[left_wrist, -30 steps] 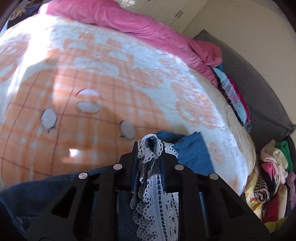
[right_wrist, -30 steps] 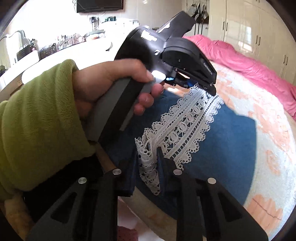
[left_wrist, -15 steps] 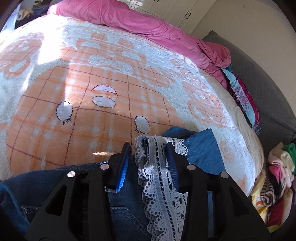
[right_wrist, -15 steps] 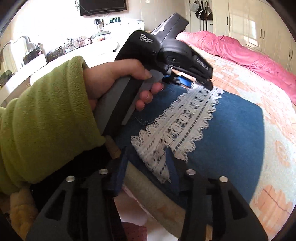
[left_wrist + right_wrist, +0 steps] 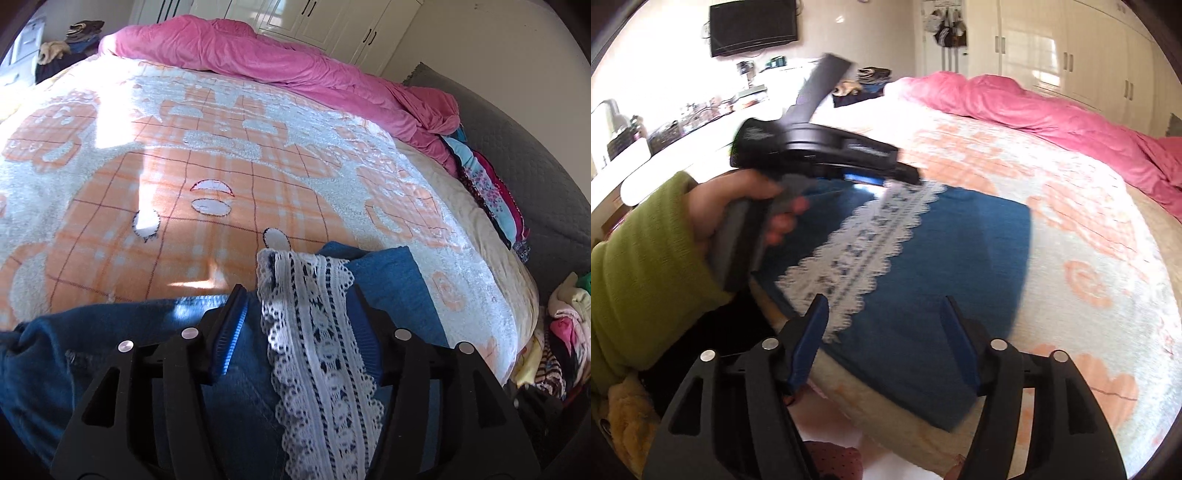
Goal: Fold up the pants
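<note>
Now | pants [image 5: 942, 266] folded flat on bed, lace strip runs diag w/ long axis | both claws spread, empty

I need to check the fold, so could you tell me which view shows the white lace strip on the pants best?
The right wrist view: the lace strip lies nearly full length across the blue pants, though slightly blurred. The left wrist view shows it sharper but only partly, foreshortened between the left gripper fingers.
</note>
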A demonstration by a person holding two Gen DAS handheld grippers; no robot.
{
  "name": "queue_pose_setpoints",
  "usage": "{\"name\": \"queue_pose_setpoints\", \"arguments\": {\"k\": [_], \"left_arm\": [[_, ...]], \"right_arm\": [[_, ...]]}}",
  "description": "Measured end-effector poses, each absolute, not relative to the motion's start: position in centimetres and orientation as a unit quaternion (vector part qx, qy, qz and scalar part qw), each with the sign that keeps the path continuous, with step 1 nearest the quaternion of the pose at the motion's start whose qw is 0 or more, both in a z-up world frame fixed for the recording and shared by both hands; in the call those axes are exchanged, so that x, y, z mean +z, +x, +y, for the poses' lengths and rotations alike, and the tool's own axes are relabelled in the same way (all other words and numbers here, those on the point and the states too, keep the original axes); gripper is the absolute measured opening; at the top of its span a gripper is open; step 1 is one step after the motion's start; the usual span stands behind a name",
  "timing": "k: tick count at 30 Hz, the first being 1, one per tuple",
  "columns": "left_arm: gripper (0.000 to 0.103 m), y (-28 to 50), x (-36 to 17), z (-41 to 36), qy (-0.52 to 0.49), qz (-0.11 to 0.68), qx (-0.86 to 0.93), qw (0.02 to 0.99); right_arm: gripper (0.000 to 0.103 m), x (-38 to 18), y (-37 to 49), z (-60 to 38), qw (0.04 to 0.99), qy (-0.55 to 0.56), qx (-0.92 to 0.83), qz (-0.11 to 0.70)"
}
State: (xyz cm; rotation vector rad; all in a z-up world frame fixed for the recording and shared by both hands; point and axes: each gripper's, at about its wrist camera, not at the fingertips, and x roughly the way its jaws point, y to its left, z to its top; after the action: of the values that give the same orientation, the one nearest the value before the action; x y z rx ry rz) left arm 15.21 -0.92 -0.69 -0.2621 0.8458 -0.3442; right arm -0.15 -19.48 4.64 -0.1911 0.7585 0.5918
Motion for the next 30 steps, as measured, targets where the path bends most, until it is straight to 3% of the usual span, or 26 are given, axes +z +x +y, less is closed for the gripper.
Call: {"name": "queue_pose_setpoints", "arguments": {"k": [19,30], "left_arm": [[0.06,5.0,0.9,-0.6,-0.068,0.42,-0.139,0.894],[0.061,4.6,-3.0,-2.4,-0.013,0.485,-0.107,0.868]], "right_arm": [[0.062,5.7,0.6,-21.7,0.902,-0.069,0.25,0.346],[0.062,2.7,1.0,-21.2,0.881,-0.073,0.26,0.388]]}}
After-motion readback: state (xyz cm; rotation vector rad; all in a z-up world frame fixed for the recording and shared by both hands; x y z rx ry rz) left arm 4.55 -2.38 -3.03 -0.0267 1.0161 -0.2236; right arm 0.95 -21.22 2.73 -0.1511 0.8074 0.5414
